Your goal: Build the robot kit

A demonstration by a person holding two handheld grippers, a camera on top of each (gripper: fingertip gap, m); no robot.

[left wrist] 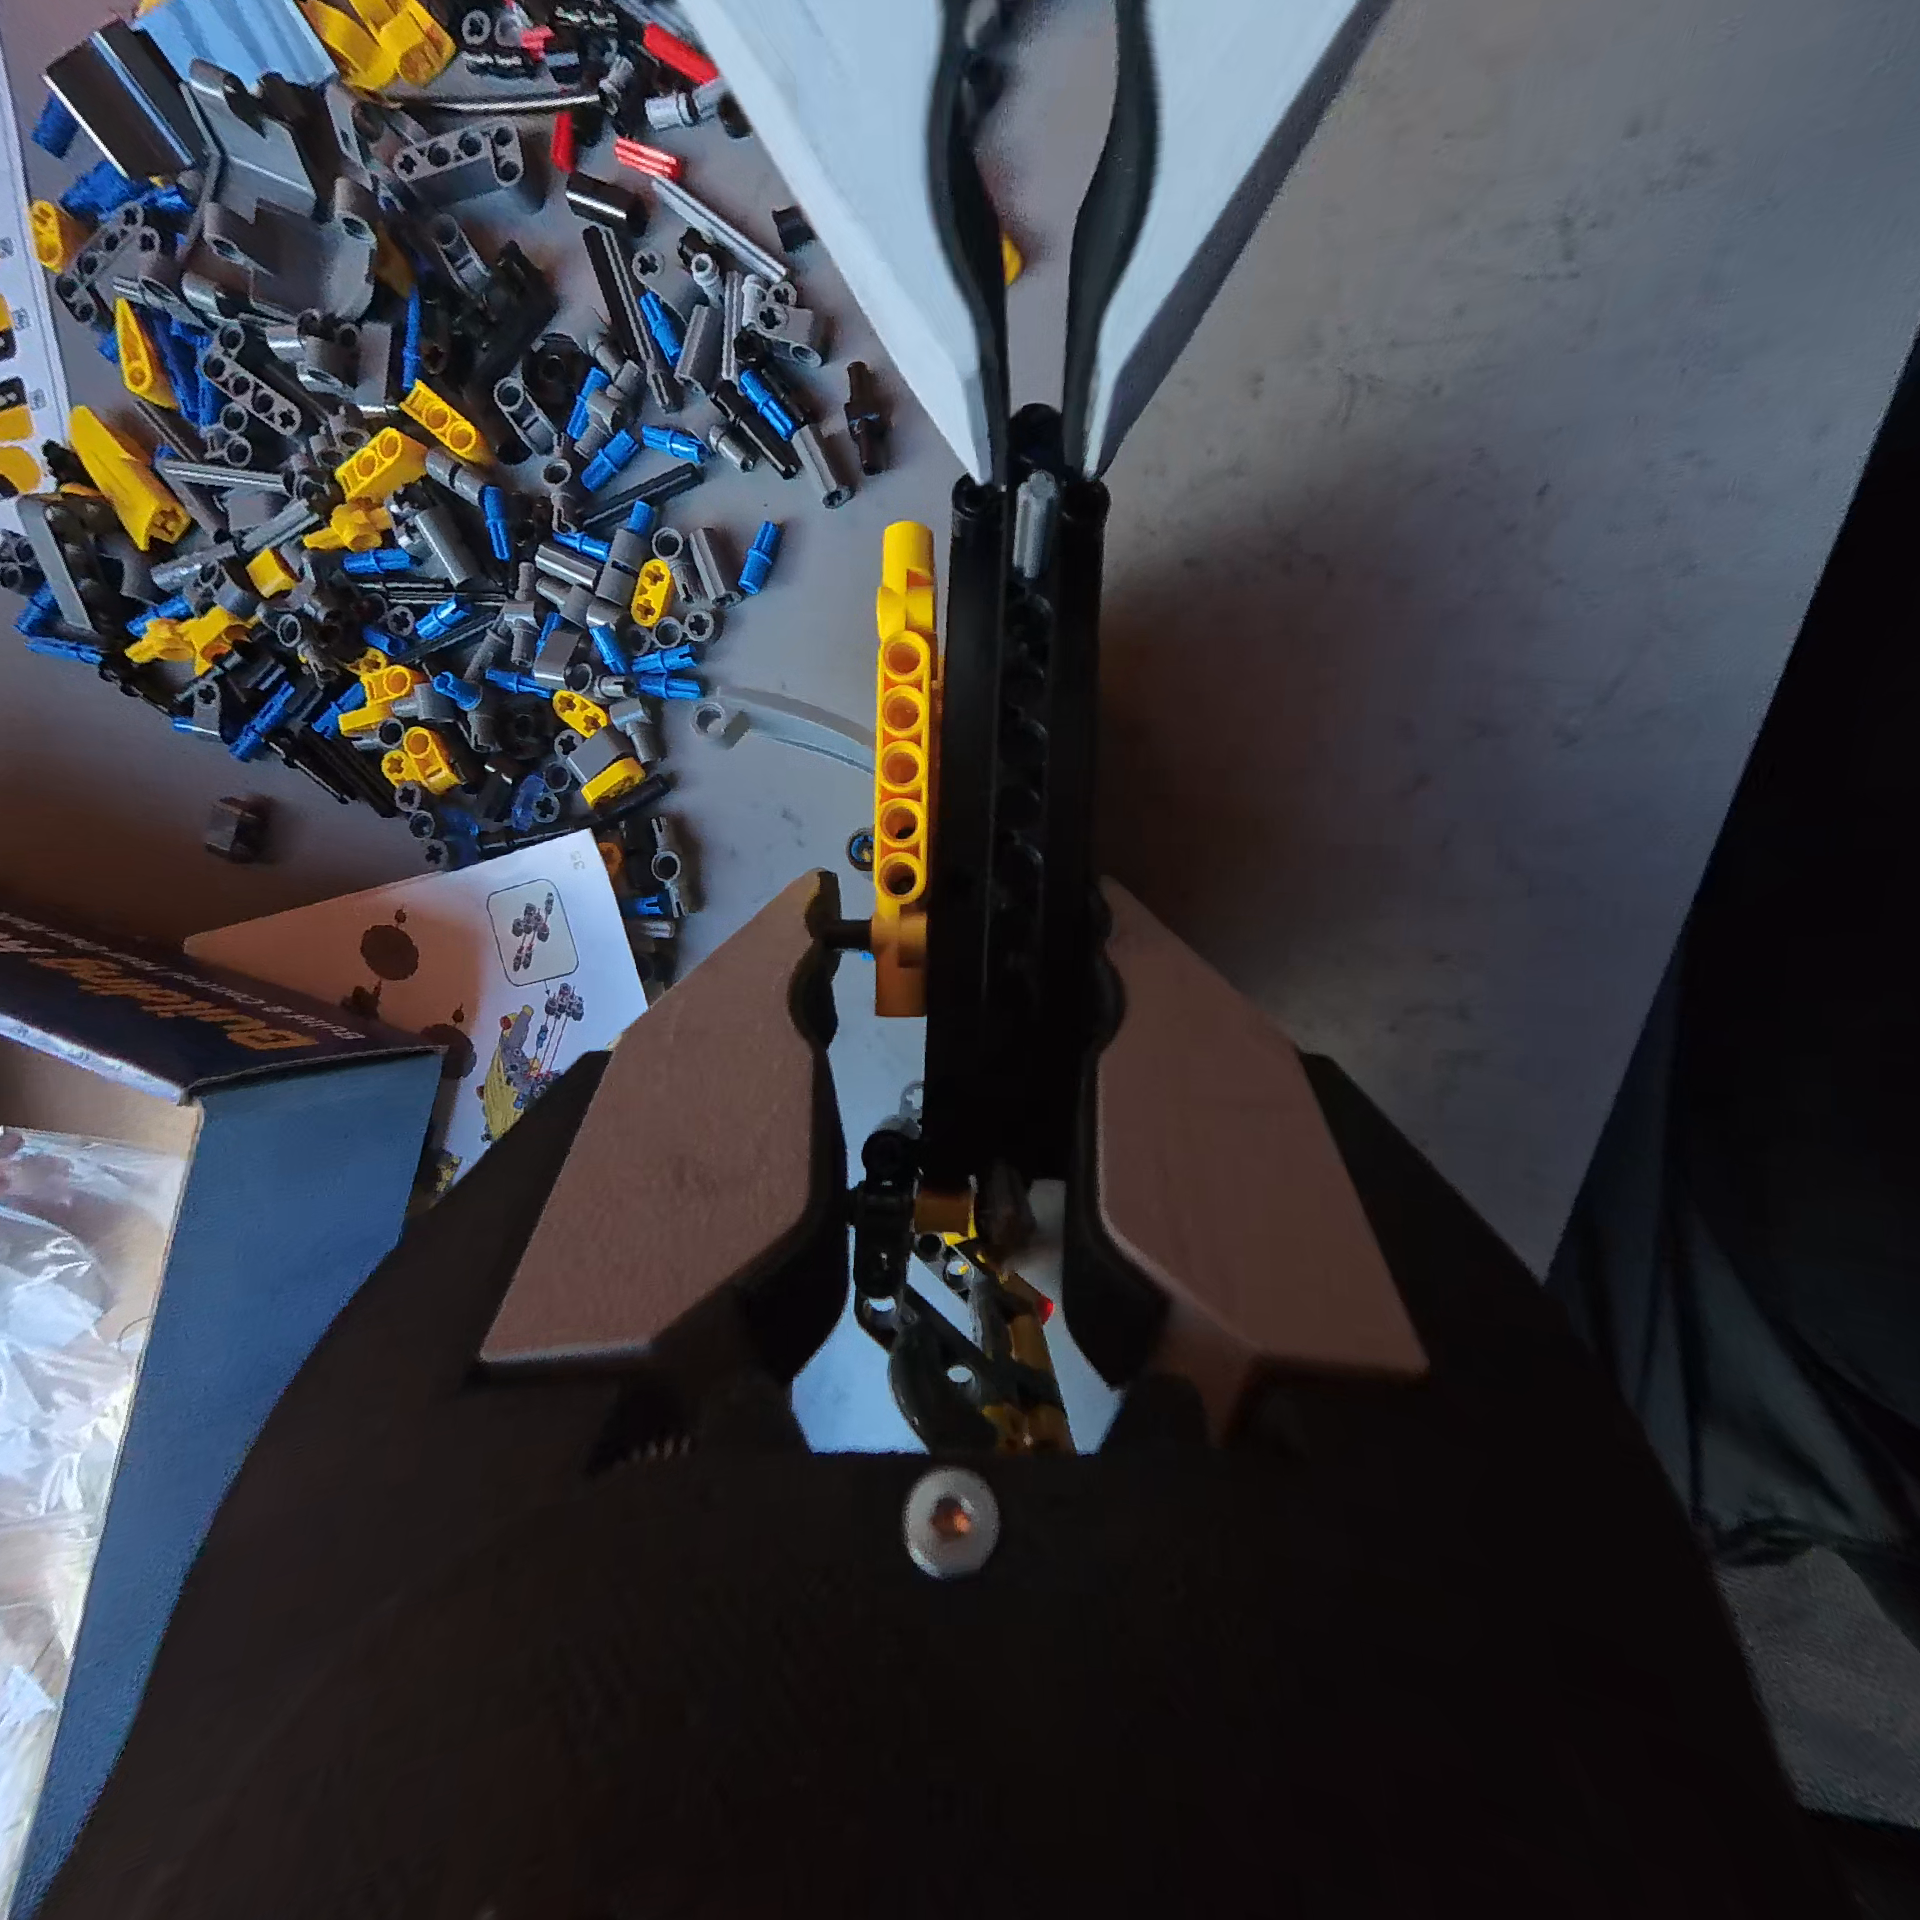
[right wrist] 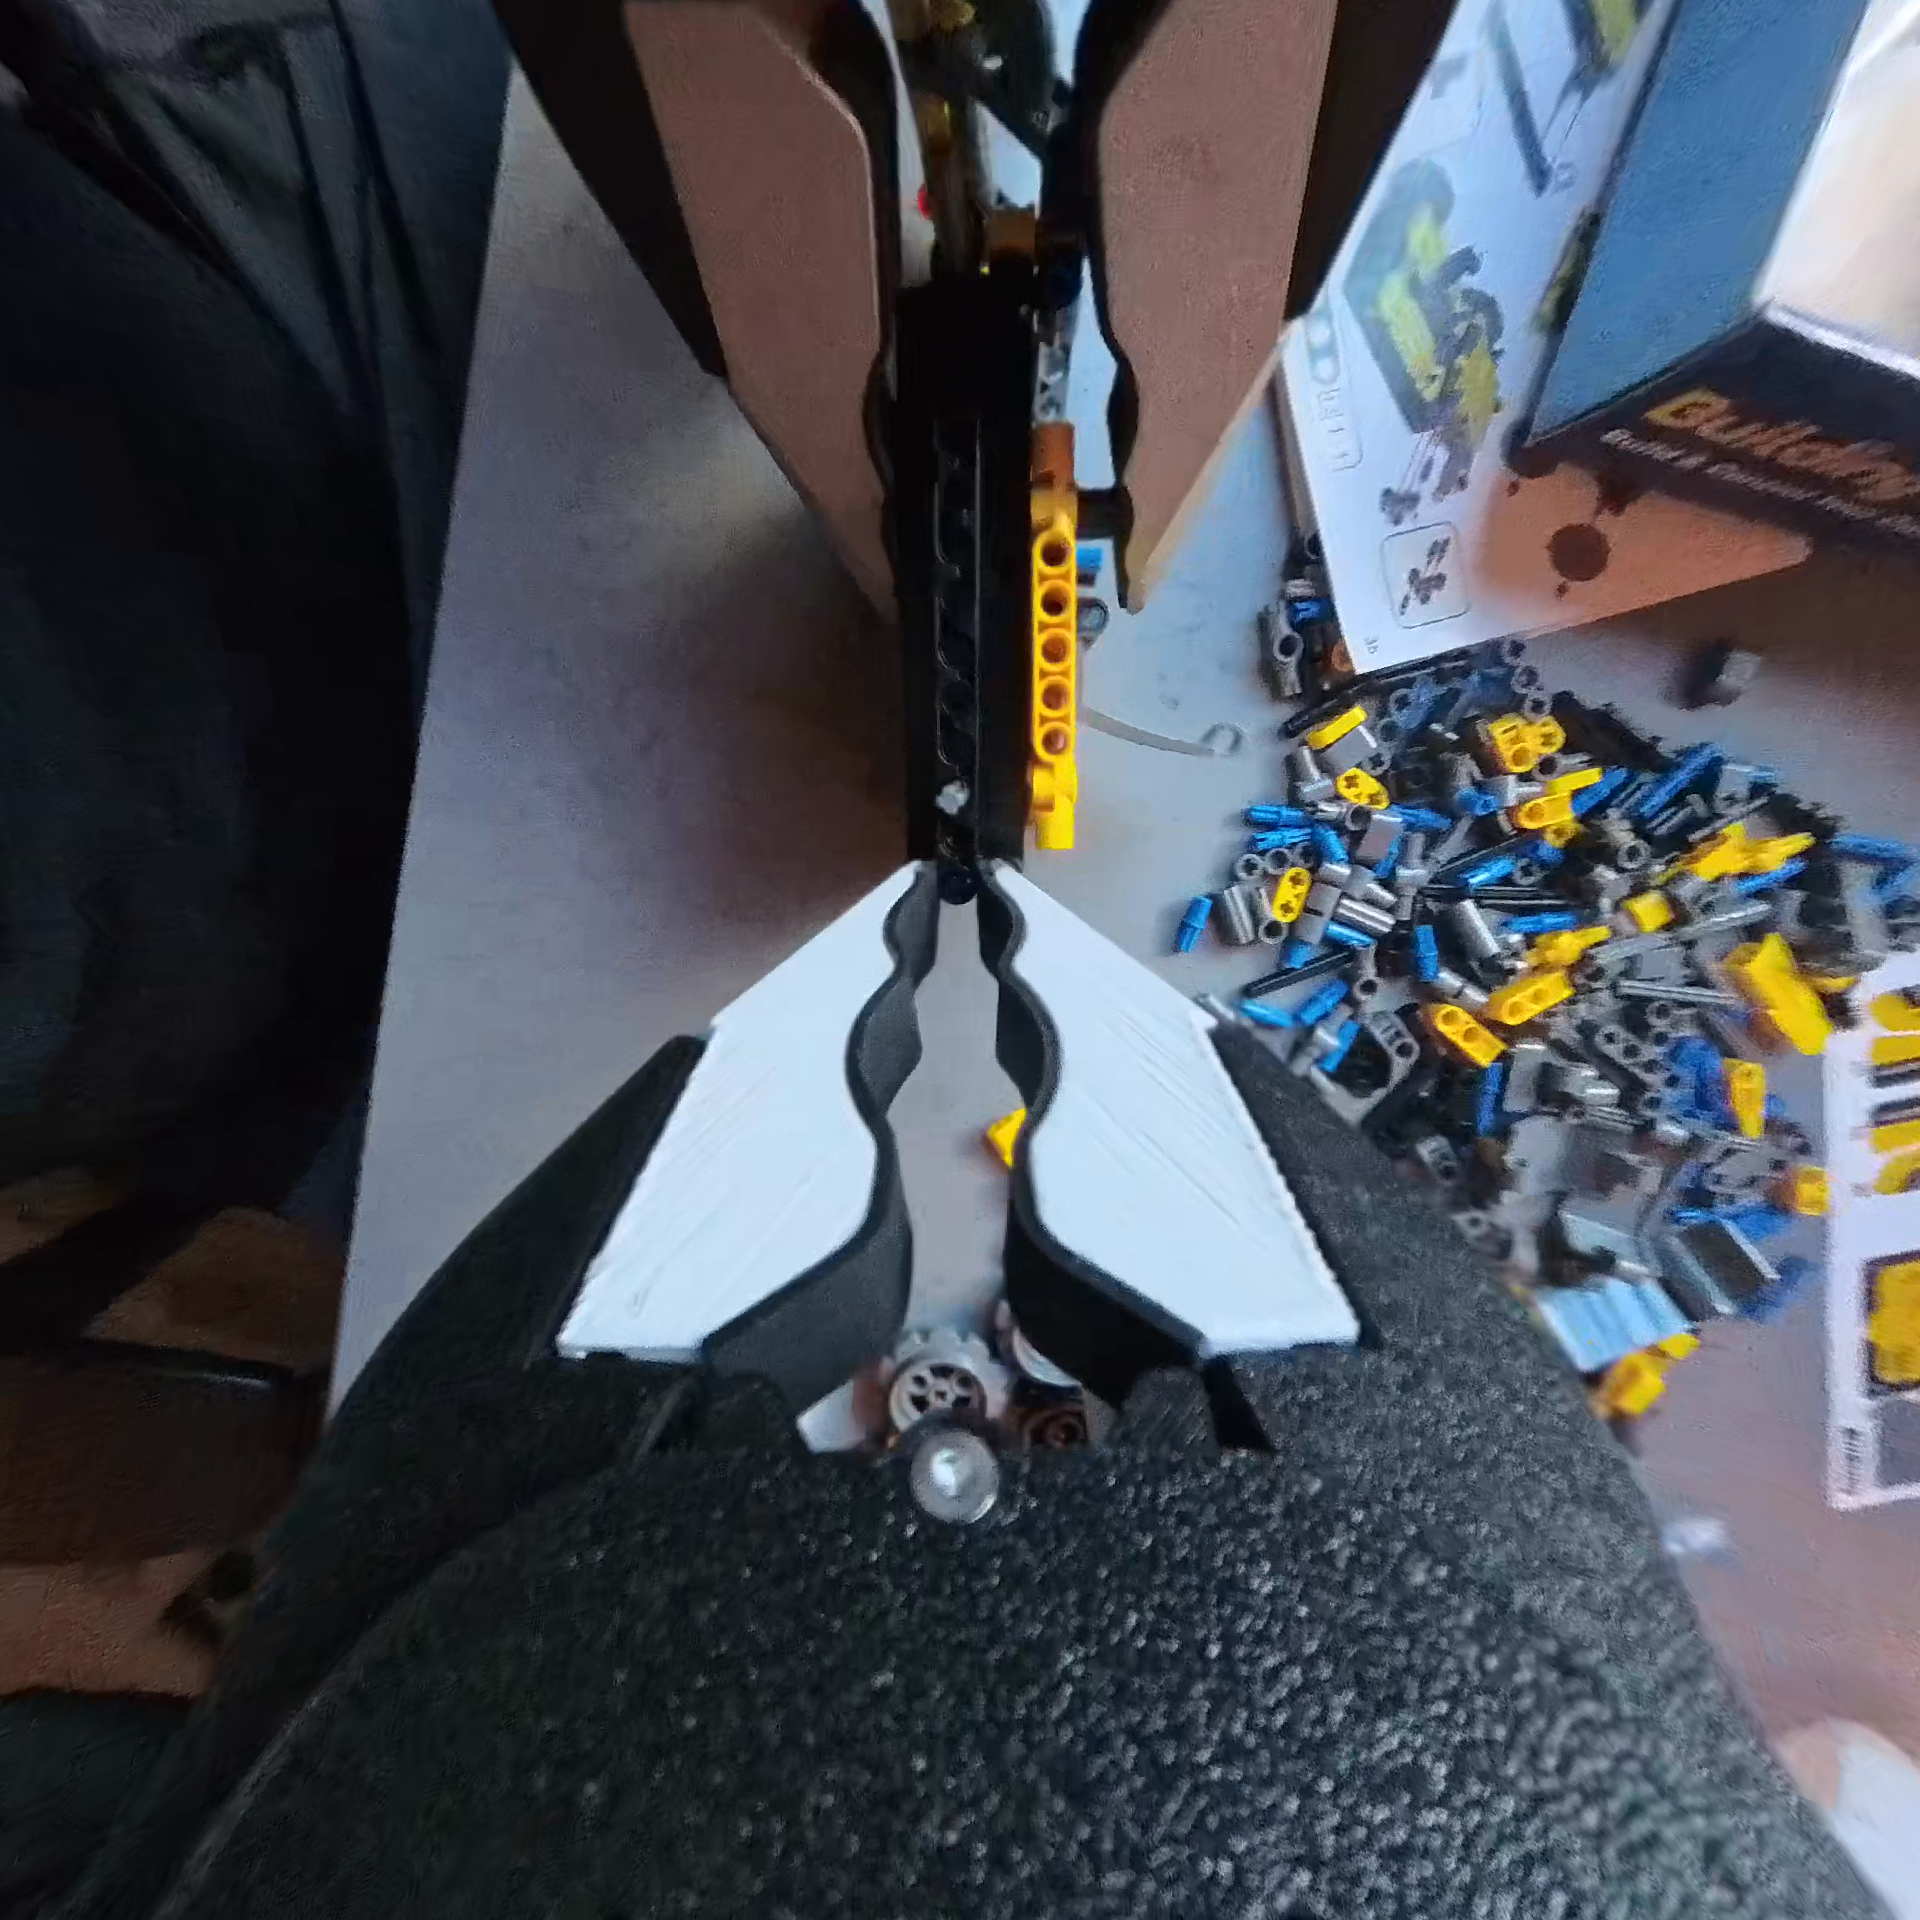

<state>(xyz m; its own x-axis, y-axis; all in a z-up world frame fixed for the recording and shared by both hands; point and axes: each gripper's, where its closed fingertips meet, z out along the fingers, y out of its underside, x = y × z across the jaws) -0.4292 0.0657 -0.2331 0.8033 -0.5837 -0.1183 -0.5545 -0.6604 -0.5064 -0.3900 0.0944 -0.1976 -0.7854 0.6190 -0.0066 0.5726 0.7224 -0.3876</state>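
A long black beam assembly [left wrist: 1023, 727] with a yellow holed beam [left wrist: 902, 748] on its side is held off the grey table [left wrist: 1455, 520] between both grippers. My left gripper [left wrist: 966, 894], brown-fingered, is shut on its near end: one finger presses a black pin beside the yellow beam, the other the black beam. My right gripper [right wrist: 956, 878], white-fingered, is shut on the opposite end of the assembly [right wrist: 961, 623], at a small dark pin. The yellow beam [right wrist: 1052, 665] faces the parts pile. Each gripper shows in the other's view: the right [left wrist: 1039, 447], the left [right wrist: 1008, 603].
A pile of blue, yellow, grey and black parts [left wrist: 416, 520] [right wrist: 1558, 935] covers one side of the table. An instruction booklet [left wrist: 499, 956] and a blue box [left wrist: 260, 1195] lie beside it. Dark cloth [right wrist: 208, 623] borders the other side. A small yellow piece [right wrist: 1006, 1138] lies under my right gripper.
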